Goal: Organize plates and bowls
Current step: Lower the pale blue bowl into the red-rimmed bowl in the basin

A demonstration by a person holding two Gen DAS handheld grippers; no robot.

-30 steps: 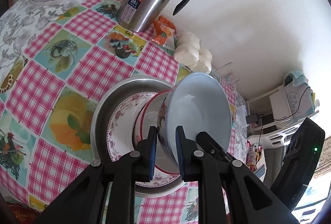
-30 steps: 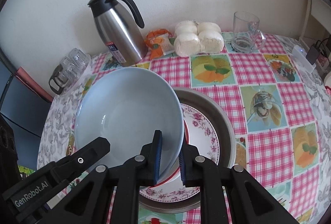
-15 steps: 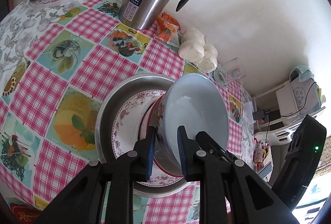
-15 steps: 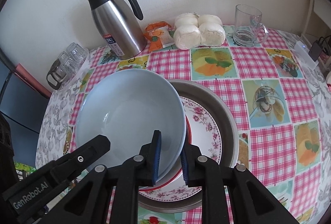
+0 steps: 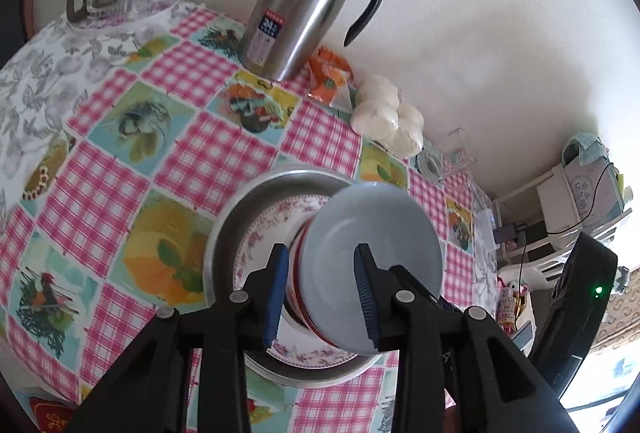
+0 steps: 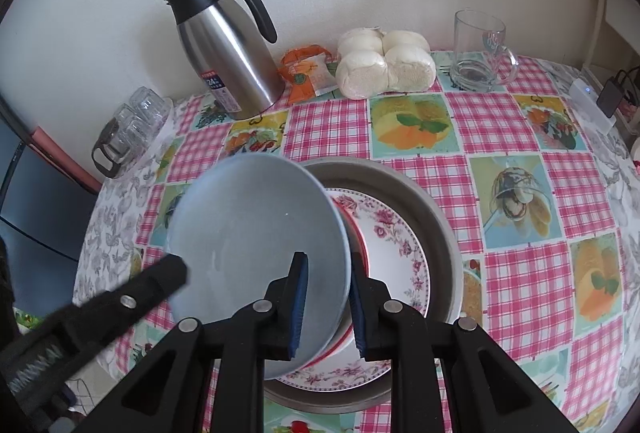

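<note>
**Bowl released by the left gripper onto the stack**

The blue bowl is seated in the red-rimmed bowl, which rests on the flowered plate inside the metal pan on the bench. The bowl is seen tilted, not level.

A second ago the rim was clamped by both grippers. The jaws of the left gripper are now spread wide, with the bowl rim between them but not pressed. The jaws of the right gripper have also been parted somewhat and straddle the rim; whether the pads touch it cannot be told.

The placing step is judged nearly complete. Before withdrawal, it should be confirmed that the bowl has settled flat, as a tilted bowl may slide. The flask and glass mug stand well apart.
</note>
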